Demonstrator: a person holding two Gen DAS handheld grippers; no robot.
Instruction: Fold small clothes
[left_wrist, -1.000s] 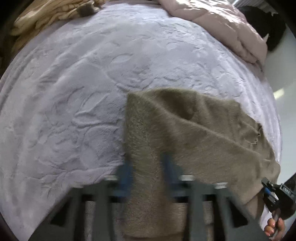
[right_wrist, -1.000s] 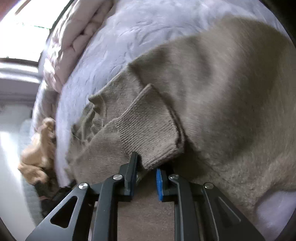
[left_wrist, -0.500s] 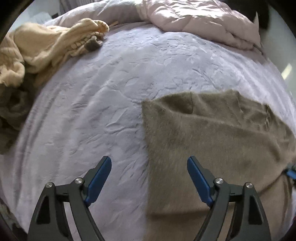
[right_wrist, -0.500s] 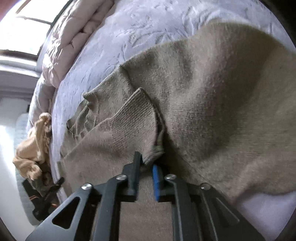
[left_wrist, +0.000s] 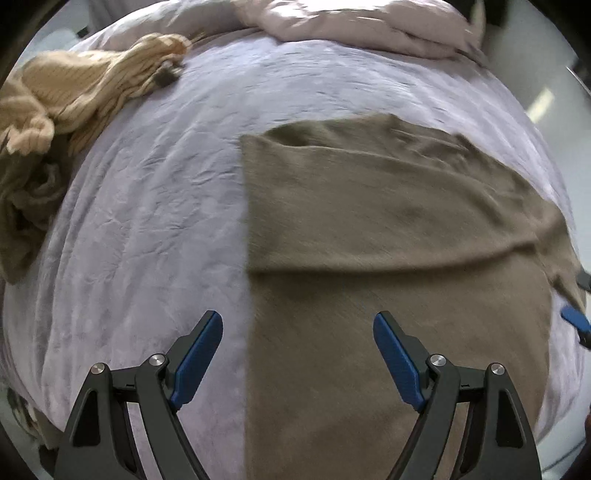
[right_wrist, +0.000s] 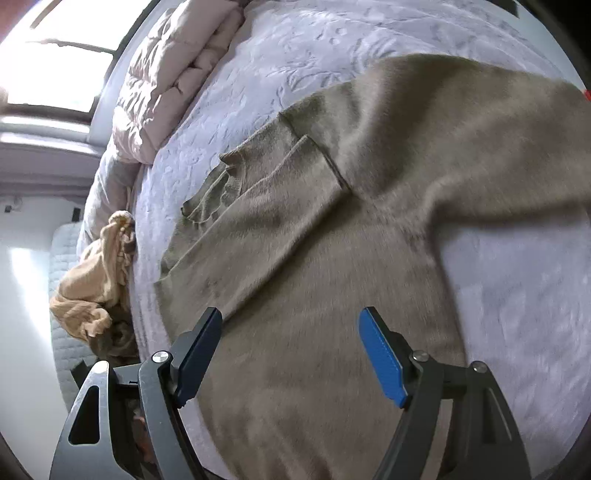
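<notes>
Left wrist view: one brown sweater (left_wrist: 388, 229), both tongs (left_wrist: 297, 363) (right_wrist: 290, 356) wide, empty.

The taupe-brown knitted sweater (left_wrist: 388, 221) looks soft, fuzzy and matt, with ribbed knit at its cuff (right_wrist: 317, 162). It lies on a pale lilac bed cover (left_wrist: 147, 221) of plush cloth embossed with a leafy pattern, near a puffy quilted pink duvet (right_wrist: 166, 81) and a ribbed tan knit garment (left_wrist: 74, 85). Both grippers are matt black plastic with shiny metal screws and ridged blue pads (right_wrist: 380, 354).
</notes>
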